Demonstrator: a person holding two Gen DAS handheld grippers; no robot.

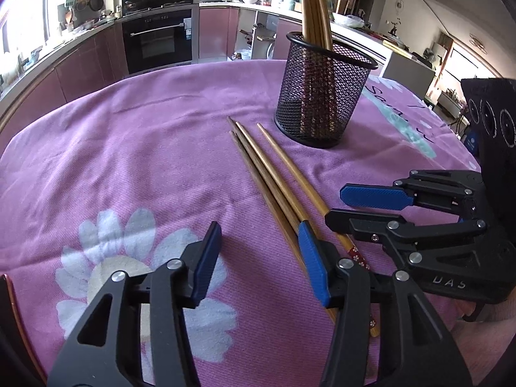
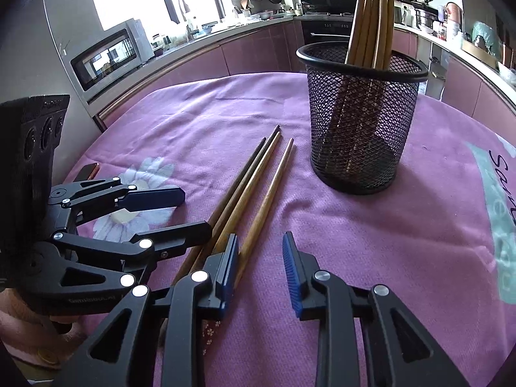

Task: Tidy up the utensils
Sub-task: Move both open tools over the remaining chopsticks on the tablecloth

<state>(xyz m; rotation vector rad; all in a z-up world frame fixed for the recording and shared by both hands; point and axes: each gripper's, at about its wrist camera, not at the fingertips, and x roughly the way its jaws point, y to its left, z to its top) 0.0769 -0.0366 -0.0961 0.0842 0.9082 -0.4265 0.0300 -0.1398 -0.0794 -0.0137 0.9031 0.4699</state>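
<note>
Loose chopsticks (image 2: 248, 190) lie on pink-clothed counter (image 1: 135, 148), beside mesh holder (image 2: 361, 122) already half-filled. Right gripper (image 2: 259, 267) released, straddling outermost stick; left gripper (image 1: 258, 258) released alongside. Best: clamp one stick only, lift clear, drop upright.

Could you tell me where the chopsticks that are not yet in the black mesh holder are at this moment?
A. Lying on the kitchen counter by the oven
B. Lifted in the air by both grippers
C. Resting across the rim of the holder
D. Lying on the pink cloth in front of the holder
D: the loose chopsticks lie flat on the pink cloth, in front of the upright mesh holder.
</note>
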